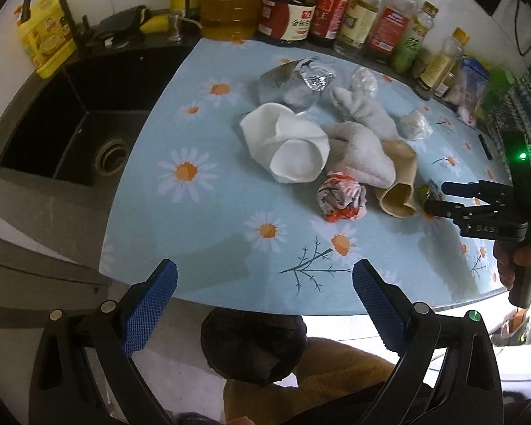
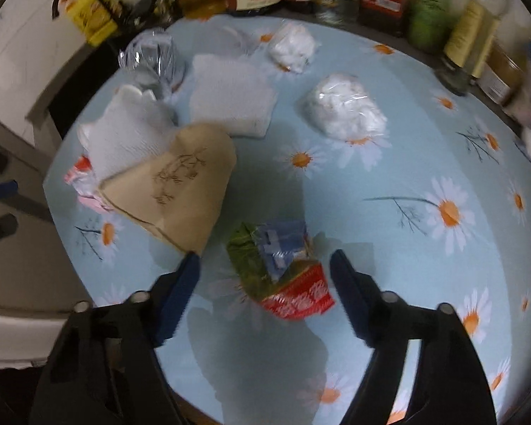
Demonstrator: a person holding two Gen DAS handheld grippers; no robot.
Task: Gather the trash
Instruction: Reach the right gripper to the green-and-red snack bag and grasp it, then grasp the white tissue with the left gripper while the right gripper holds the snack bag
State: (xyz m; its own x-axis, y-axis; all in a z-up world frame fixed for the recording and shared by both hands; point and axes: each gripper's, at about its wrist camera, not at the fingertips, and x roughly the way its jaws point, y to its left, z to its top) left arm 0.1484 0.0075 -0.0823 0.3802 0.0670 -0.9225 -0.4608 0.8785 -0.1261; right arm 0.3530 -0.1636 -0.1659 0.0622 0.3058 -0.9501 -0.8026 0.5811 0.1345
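Note:
Trash and cloths lie on a daisy-print table. In the left wrist view I see a crumpled red-white wrapper, a silver foil bag, two white plastic wads, white, grey and tan cloths. My left gripper is open, hovering at the table's near edge, empty. My right gripper is open around a crumpled green-red wrapper on the table; it shows in the left wrist view too. The tan cloth lies just left of it.
A black sink with a faucet is left of the table. Several sauce and oil bottles line the back wall. A black-lined bin sits below the table's near edge. White plastic wads lie mid-table.

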